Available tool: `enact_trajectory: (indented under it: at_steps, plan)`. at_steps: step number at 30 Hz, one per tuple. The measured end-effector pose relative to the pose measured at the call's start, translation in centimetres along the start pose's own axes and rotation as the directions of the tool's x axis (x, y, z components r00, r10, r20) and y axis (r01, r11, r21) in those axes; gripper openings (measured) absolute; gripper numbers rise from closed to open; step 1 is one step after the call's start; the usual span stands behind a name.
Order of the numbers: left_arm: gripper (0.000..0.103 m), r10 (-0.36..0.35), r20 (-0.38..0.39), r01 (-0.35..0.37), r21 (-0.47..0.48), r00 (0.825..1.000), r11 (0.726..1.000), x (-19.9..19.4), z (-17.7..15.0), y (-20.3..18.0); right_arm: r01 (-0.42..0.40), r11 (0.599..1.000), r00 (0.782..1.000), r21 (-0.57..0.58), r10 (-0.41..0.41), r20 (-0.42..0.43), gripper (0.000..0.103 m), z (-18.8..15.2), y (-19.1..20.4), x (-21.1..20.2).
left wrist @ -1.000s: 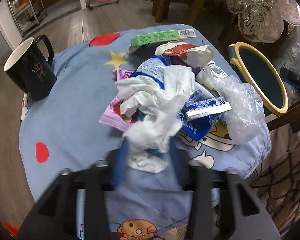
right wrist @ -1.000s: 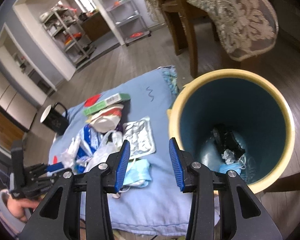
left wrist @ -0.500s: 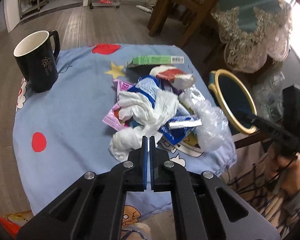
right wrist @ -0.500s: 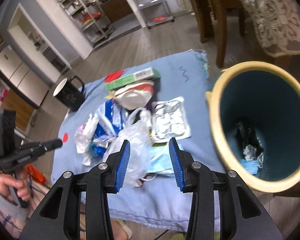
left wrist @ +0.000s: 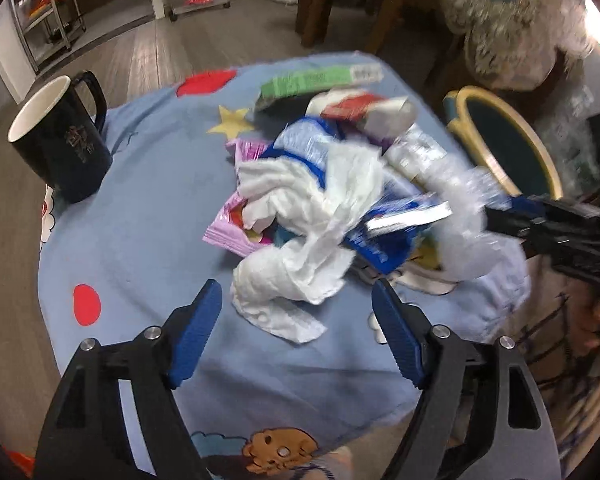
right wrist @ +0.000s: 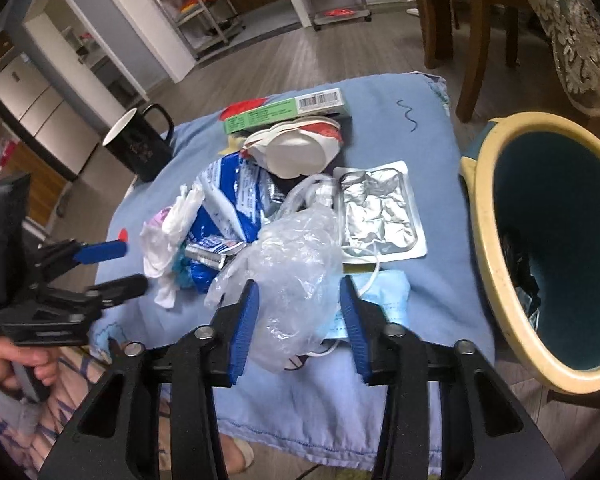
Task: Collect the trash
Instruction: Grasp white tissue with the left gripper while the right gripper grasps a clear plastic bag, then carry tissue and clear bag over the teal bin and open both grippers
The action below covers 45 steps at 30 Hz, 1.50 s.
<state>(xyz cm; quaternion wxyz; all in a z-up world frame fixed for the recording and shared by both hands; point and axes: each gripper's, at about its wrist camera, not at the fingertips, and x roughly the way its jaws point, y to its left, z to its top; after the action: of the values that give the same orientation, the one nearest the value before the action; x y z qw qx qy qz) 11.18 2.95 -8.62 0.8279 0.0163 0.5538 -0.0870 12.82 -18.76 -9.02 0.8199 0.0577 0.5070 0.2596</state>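
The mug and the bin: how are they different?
The mug is black outside and white inside; the bin is cream outside and dark teal inside. The mug stands on the blue cloth with the trash; the bin sits beside it, off the cloth. The bin looks far bigger and holds trash. Both are round and open-topped.

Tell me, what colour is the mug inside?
White inside the mug, black outside; left wrist view shows it best.

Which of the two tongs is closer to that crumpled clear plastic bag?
The right. The right tongs have the crumpled clear plastic bag between their blue pads, which have just been closing. The left tongs, just opened, sit by the white tissue across the pile.
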Motion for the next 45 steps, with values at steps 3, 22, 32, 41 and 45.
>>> enact_trajectory:
  at_steps: [3, 22, 32, 41, 45]
  plan:
    - [0.067, -0.001, -0.017, 0.001, -0.008, 1.000, 1.000, 1.3, 0.1, 0.2, -0.011, 1.000, 1.000, -0.028, 0.012, 0.003, 0.016, 0.0, 0.6, -0.2]
    - [0.005, -0.151, 0.137, 0.172, -0.156, 0.979, 0.973, -4.5, -0.3, 3.2, -0.066, 0.998, 0.982, -0.016, 0.067, 0.177, 0.013, 1.2, 0.3, -5.4]
    - [0.005, -0.181, 0.304, 0.237, -0.156, 0.935, 0.959, -8.3, 1.8, 2.9, -0.078, 0.996, 0.959, 0.035, 0.066, 0.274, 0.013, 1.6, -1.3, -8.4]
    - [0.005, -0.257, 0.392, 0.298, -0.044, 0.883, 0.954, -11.0, 4.6, -1.4, -0.024, 0.995, 0.943, 0.096, -0.009, 0.333, 0.013, 0.8, -4.0, -10.9]
    - [0.005, -0.304, 0.392, 0.329, 0.005, 0.868, 0.944, -11.3, 6.0, -3.7, 0.004, 0.990, 0.937, 0.139, -0.052, 0.346, 0.013, 0.3, -5.8, -11.8]
